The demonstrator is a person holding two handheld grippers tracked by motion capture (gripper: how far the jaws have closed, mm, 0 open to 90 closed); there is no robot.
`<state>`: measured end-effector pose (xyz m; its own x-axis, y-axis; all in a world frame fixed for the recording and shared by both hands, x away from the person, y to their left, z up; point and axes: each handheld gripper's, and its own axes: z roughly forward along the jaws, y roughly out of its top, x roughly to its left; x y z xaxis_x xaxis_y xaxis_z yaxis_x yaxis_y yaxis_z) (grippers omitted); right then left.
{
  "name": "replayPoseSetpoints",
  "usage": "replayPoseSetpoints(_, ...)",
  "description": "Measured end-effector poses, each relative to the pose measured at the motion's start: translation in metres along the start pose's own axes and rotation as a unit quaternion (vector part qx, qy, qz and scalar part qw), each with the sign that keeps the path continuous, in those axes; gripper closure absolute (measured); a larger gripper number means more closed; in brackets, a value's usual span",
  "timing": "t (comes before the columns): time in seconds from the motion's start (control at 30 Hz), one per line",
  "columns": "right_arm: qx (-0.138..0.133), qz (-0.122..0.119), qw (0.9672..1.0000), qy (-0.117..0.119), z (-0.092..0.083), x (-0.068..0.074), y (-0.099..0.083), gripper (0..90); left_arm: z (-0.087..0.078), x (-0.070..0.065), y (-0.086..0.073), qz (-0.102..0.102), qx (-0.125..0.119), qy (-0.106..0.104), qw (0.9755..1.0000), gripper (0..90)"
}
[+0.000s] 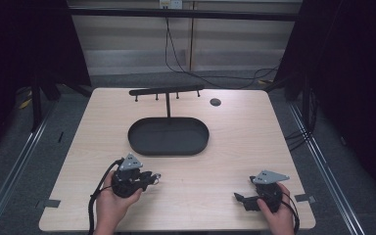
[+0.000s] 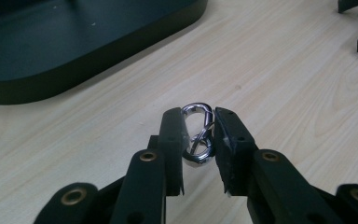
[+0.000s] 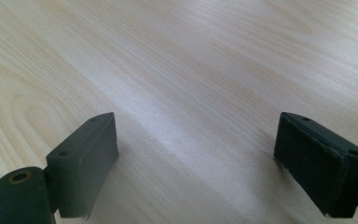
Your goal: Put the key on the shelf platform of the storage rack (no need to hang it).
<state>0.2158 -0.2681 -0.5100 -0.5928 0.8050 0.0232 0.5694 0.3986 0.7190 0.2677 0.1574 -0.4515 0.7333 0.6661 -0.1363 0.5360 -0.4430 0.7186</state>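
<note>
The person's left hand (image 1: 111, 203) is coming in from the near edge of the wooden table (image 1: 235, 142), wrapped around the left gripper (image 1: 155, 177), which is pointing to the right across the tabletop, roughly level and low over the wood. Its jaws are clamping a small silver carabiner clip (image 2: 198, 134) between the pads, the rounded snap end sticking out past the fingertips and the smaller loop sitting deeper between them; in the high view the clip is showing as a bright glint at the jaw tips. The right hand (image 1: 279, 215) is holding the right gripper (image 1: 237, 197) near the table's near right corner, angled leftward and close to the surface, its jaws standing wide apart with bare wood between them. Beyond the left gripper a black oval tray (image 1: 142, 142) is lying at the middle of the table, near the clip but not touching it. A thin post is rising from the tray's far side, carrying a black crossbar with short pegs (image 1: 166, 91). A small dark round hole (image 1: 215, 102) is sitting in the tabletop to the right of that bar.
</note>
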Motion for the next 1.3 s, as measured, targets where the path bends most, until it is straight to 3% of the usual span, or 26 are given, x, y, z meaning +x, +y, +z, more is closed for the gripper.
replayPoseSetpoints(0.43,0.000,0.000,1.0000,0.000,0.000,0.000,0.000,12.8,-0.004,0.012,0.014,-0.021,-0.007,-0.001,0.9998,73.8)
replayPoseSetpoints(1.3,0.000,0.000,1.0000,0.000,0.000,0.000,0.000,12.8,-0.009,0.027,0.039,-0.032,-0.013,0.011,0.9993,73.8)
